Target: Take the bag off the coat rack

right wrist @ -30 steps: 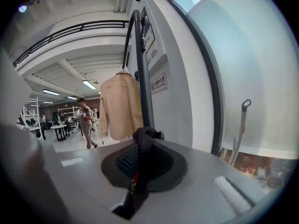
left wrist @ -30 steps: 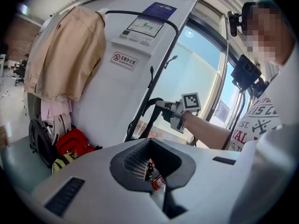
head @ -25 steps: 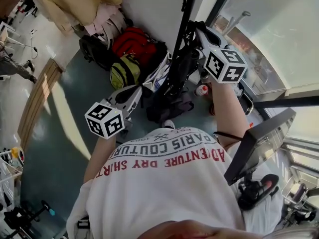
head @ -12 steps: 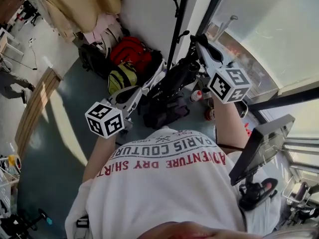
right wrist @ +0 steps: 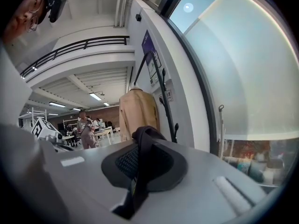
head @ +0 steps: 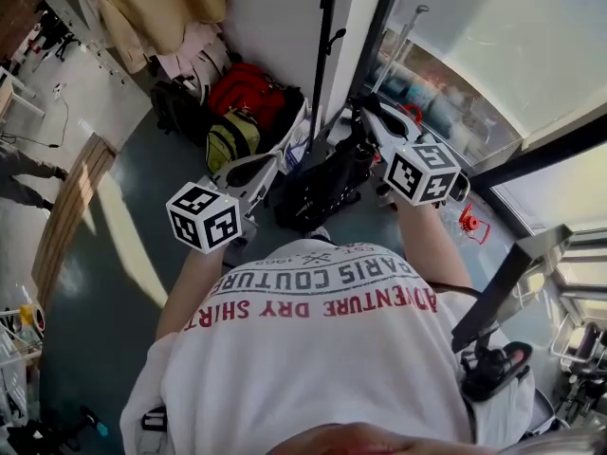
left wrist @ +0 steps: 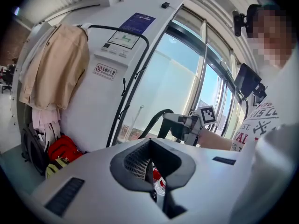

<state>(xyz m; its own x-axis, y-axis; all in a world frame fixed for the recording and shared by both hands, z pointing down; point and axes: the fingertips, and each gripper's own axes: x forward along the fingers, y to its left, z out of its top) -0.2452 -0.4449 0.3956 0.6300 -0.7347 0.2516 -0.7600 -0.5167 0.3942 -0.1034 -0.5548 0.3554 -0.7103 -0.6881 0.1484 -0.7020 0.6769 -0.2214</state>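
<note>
A black bag (head: 322, 183) hangs from a black strap (right wrist: 142, 148) that runs between the jaws of my right gripper (head: 363, 112). That gripper (right wrist: 140, 164) is shut on the strap and held in front of the window. The black coat rack (head: 325, 45) stands just left of it, with a hook (right wrist: 163, 73) showing in the right gripper view. My left gripper (head: 275, 161) is lower, left of the bag and not touching it. Its jaws (left wrist: 152, 171) are shut with nothing held. The left gripper view shows the right gripper (left wrist: 175, 122) with the strap loop (left wrist: 154, 118).
A red backpack (head: 248, 88), a yellow-green bag (head: 232, 138) and a dark bag (head: 180, 107) lie on the floor by the white wall. A beige coat (head: 161, 8) hangs at the left. Window glass (head: 493, 55) is at the right. A person (right wrist: 85, 127) stands far off.
The right gripper has come down and away from the rack pole, the bag hanging from it. The left gripper has barely moved.
</note>
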